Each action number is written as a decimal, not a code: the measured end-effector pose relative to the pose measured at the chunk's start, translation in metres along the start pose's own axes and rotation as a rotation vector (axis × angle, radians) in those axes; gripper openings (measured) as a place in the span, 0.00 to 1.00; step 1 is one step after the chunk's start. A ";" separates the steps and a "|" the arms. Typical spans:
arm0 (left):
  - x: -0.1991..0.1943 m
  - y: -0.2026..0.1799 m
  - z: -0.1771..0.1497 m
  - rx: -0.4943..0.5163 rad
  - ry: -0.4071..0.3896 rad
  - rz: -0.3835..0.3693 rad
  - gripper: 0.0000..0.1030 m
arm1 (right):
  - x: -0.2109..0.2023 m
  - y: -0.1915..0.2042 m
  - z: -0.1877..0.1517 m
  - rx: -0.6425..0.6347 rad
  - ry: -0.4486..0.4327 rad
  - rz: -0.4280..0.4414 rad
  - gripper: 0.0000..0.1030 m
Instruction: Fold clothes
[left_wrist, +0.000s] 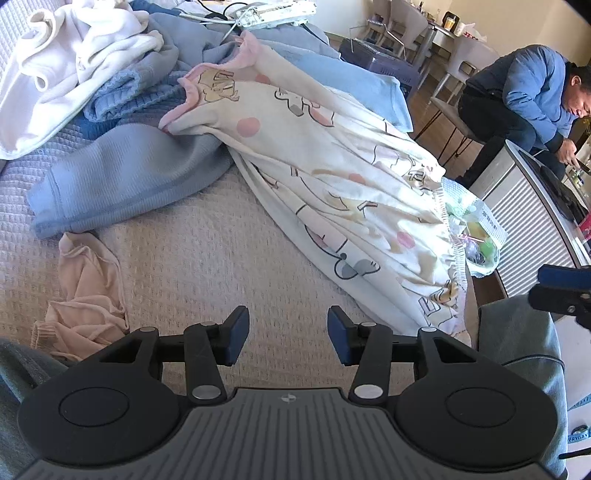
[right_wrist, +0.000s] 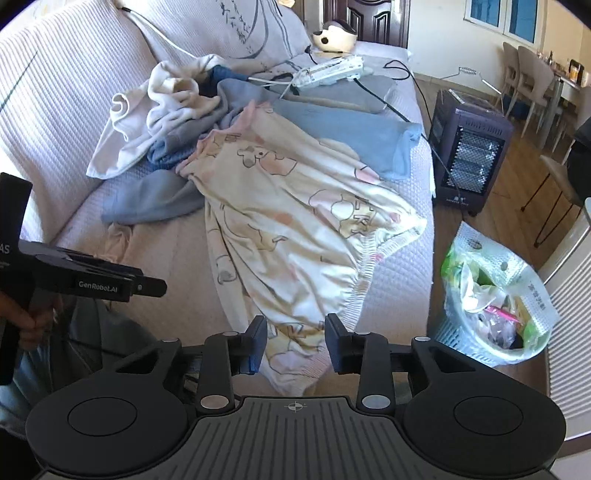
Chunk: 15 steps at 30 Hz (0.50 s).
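A cream garment with cartoon prints and pink trim lies stretched along the sofa seat, its near end hanging toward the front edge. Left of it lie a grey-blue sweatshirt and a small crumpled pink garment. A white garment and a light blue one are piled behind. My left gripper is open over bare sofa cover, with nothing between its fingers. My right gripper is open above the cream garment's near end, and its pads do not press the cloth.
A white power strip with cables lies at the back of the sofa. On the floor to the right stand a dark heater and a bin lined with a plastic bag. A person in a blue jacket sits at the far right.
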<state>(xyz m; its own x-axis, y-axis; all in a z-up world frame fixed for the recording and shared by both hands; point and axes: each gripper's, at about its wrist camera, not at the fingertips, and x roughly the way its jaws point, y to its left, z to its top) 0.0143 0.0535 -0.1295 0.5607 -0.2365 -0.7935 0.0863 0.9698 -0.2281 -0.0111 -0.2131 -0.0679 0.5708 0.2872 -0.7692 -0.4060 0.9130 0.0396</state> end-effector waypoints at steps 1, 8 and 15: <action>0.000 0.000 0.000 -0.001 -0.001 0.003 0.44 | 0.003 0.002 0.001 0.002 -0.001 0.006 0.34; 0.003 0.003 -0.003 -0.022 0.012 0.018 0.45 | 0.015 0.016 0.007 0.001 -0.032 0.048 0.34; 0.003 0.005 -0.002 -0.031 0.015 0.024 0.45 | 0.023 0.026 0.012 0.008 -0.044 0.081 0.34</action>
<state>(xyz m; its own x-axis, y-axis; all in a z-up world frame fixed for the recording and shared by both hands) 0.0148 0.0574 -0.1345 0.5497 -0.2146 -0.8073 0.0476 0.9729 -0.2261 -0.0003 -0.1790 -0.0769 0.5667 0.3727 -0.7348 -0.4470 0.8882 0.1058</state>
